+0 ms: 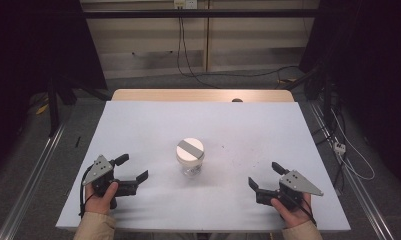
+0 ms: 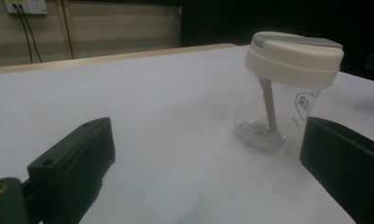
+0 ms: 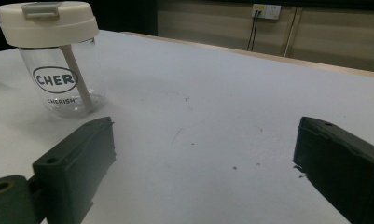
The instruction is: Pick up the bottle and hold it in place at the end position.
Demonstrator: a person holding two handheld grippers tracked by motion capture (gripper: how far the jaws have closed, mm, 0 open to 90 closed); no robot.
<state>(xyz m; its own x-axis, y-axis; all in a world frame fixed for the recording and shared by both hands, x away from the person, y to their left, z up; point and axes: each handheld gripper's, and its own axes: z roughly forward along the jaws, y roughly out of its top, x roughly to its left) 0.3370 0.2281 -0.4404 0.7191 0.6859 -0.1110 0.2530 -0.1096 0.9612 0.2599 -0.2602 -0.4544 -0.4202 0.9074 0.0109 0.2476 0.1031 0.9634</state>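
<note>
A clear plastic cup [image 1: 190, 157] with a white lid and grey flap stands upright at the middle of the white table. A straw runs down inside it. My left gripper [image 1: 131, 168] rests near the front left, held by a hand, jaws open and empty. From the left gripper view the cup [image 2: 287, 93] stands ahead to the right, apart from the jaws. My right gripper [image 1: 266, 175] sits at the front right, also open with nothing between its jaws. In the right gripper view the cup [image 3: 58, 60] is ahead at the upper left, printed with black lettering.
The white table top [image 1: 138, 125] has a wooden strip [image 1: 203, 95] along its far edge. Cables lie on the floor beyond it. Metal rails run along both sides of the table. Small dark specks [image 3: 233, 167] mark the surface near the right gripper.
</note>
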